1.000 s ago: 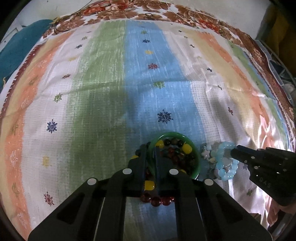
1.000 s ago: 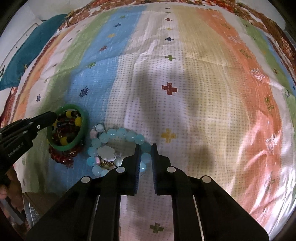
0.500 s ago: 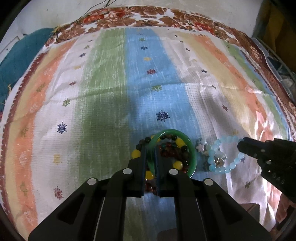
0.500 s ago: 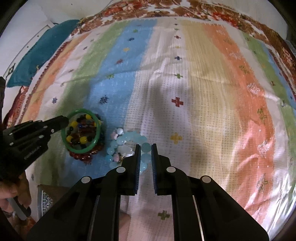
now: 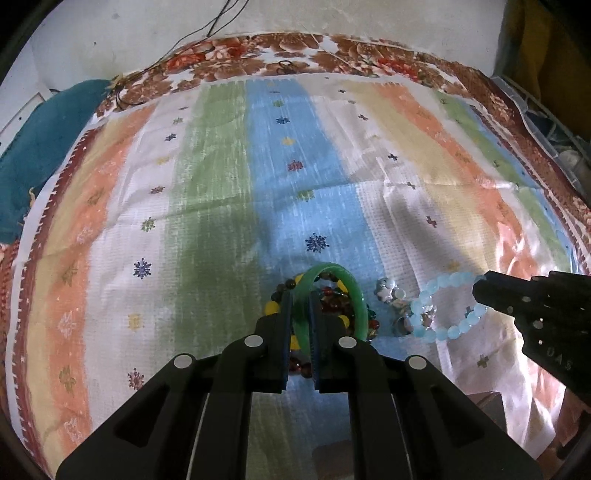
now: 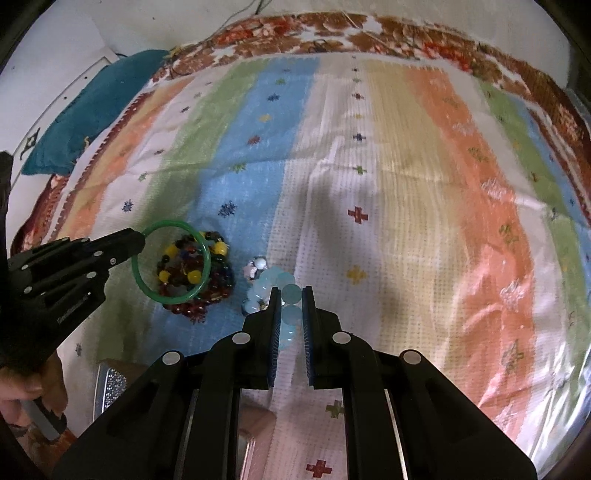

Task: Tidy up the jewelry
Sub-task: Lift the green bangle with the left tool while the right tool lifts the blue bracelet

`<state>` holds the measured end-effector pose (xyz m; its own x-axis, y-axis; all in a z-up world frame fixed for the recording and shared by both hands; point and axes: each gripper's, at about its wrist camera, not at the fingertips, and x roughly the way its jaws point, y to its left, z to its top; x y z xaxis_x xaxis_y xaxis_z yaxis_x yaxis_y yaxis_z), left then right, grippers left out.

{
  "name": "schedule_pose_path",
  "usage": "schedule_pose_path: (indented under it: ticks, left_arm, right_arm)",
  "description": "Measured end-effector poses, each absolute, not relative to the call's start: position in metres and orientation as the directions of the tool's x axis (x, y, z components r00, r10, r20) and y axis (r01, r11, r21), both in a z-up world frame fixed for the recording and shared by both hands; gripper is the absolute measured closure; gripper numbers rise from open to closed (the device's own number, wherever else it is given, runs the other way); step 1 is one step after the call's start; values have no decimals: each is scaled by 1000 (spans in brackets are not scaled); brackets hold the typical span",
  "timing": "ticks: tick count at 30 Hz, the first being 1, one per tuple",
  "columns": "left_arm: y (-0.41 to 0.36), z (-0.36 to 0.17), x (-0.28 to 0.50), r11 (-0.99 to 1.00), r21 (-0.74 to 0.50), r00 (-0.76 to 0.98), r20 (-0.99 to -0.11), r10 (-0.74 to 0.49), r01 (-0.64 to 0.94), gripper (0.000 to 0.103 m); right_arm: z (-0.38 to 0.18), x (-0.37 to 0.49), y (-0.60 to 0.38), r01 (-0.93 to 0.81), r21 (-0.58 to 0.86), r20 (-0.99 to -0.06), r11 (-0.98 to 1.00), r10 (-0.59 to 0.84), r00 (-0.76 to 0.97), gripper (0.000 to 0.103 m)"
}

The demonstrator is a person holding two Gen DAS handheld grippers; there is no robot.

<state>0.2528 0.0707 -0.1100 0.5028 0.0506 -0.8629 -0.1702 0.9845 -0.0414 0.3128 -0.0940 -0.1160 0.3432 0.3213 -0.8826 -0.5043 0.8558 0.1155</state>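
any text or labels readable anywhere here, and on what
"DAS": embossed on the side of the right gripper, seen upside down in the left wrist view; the rest of the word is cut off.
Embossed lettering on the side of the left gripper, in the right wrist view: too blurred to read.
No text on the green bangle, the blue bead bracelet or the striped cloth.

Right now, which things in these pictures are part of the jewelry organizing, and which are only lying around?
Part of the job:
green bangle, held by the left gripper
pale blue bead bracelet, held by the right gripper
dark bead bracelets with yellow beads
small charm cluster

Only lying around:
striped cloth
teal cloth
black cord
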Motion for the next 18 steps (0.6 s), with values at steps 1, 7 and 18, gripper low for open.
schedule_pose_path:
  ticks: [1, 7, 18]
  left_arm:
    - [71, -108, 252, 984, -39, 505, -861, 54, -171, 95]
    - [68, -100, 246, 985, -49, 516, -856, 43, -164, 95]
    - [66, -75, 232, 985, -65, 558, -829, 35, -159, 95]
  right_arm:
    - [-114, 310, -93, -510, 109, -881, 853, 321, 347, 91]
    - [-106, 302, -90, -526, 84, -875, 847, 315, 367, 91]
    - [-90, 293, -91, -524, 103, -859, 846, 341, 382, 91]
